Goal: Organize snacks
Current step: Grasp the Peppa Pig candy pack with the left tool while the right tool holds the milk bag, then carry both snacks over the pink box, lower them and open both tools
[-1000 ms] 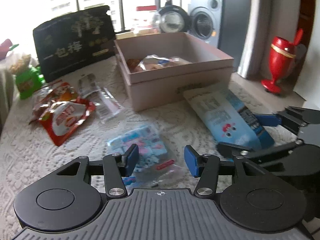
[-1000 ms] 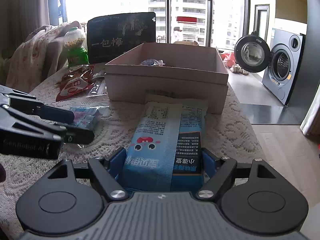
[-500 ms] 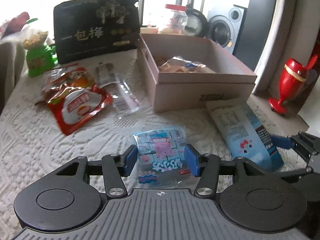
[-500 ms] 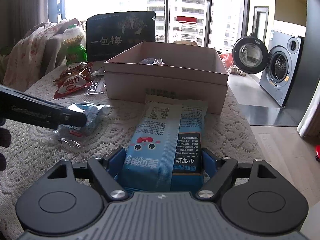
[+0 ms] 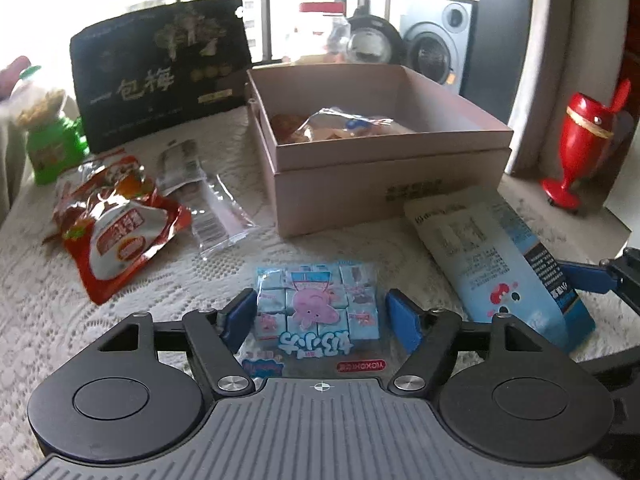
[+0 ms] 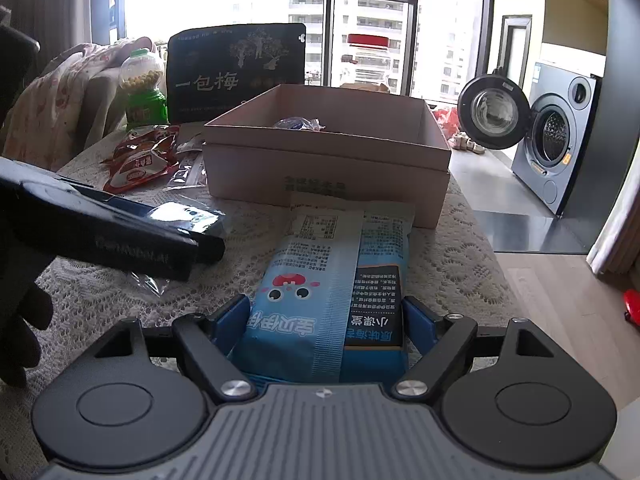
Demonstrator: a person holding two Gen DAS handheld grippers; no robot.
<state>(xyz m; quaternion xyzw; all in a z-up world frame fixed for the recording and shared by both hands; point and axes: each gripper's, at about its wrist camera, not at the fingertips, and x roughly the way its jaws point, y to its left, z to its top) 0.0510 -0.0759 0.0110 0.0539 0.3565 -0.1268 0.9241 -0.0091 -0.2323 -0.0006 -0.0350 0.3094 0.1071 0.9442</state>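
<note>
With only a couple of packets in the box (image 5: 384,184) mid-frame so far, barely started: left claw (image 5: 322,316) opening around the candy pack (image 5: 318,306), right claw (image 6: 326,328) seemingly clamped on the blue bag (image 6: 320,280), red pouches (image 5: 116,232) at left still on the desk (image 5: 40,320).

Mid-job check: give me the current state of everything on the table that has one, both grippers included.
Left gripper: jaws opening, candy bag between them, pads apart from it.
Right gripper: around the blue snack pack, pads at its sides.
Candy bag: flat on the tablecloth.
Blue snack pack: lying flat, far end at the box.
Box: open, snacks inside.
Red packets: outside the box.
Washing machine door: open.
</note>
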